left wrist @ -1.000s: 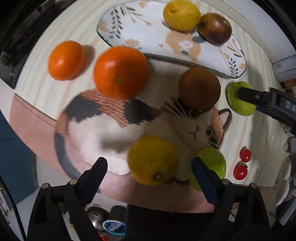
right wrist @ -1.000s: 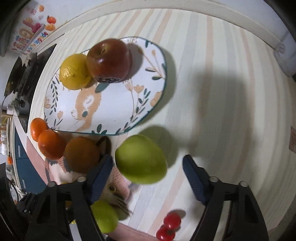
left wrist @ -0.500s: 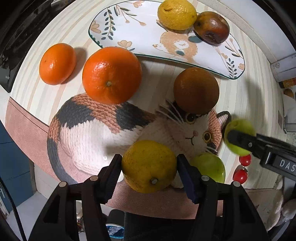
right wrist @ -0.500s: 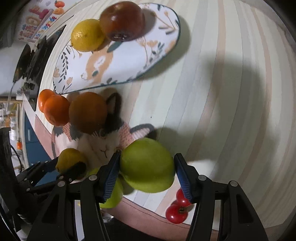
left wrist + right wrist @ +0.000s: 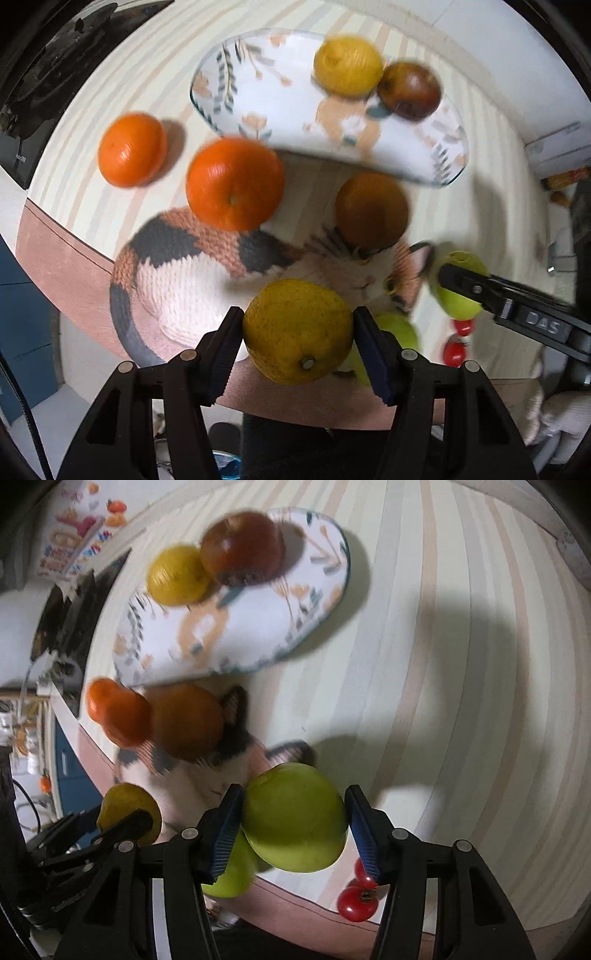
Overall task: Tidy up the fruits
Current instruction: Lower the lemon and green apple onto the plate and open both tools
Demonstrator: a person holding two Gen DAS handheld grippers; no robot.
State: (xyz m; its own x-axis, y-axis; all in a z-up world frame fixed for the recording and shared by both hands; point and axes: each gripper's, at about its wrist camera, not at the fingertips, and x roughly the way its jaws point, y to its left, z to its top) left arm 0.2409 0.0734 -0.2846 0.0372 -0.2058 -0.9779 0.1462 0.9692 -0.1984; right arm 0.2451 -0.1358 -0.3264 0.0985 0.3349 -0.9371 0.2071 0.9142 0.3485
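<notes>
Nearest the left wrist camera, the left gripper [image 5: 298, 332] is clamped on a rough-skinned yellow citrus fruit [image 5: 297, 331], its blue pads pressed against both sides. In the right wrist view, the right gripper [image 5: 293, 821] has a green apple [image 5: 295, 818] between its pads, which press its sides while the jaws are closing. Just beneath that apple a second green fruit [image 5: 231, 875] lies on the striped worktop [image 5: 461, 664], with two small red tomatoes [image 5: 357, 901] near it to the right. A knitted mat shaped like a calico cat [image 5: 192, 266] lies under the gripped citrus. Farther along the mat's far edge sit a large orange [image 5: 234, 184] and a dull brown-orange fruit [image 5: 371, 210], with a smaller orange [image 5: 132, 149] to the left on the bare worktop. Farthest away, a white oval plate [image 5: 258, 96] with a leaf pattern holds a yellow lemon [image 5: 347, 66] touching a dark red apple [image 5: 409, 90]. The frames are blurred.
</notes>
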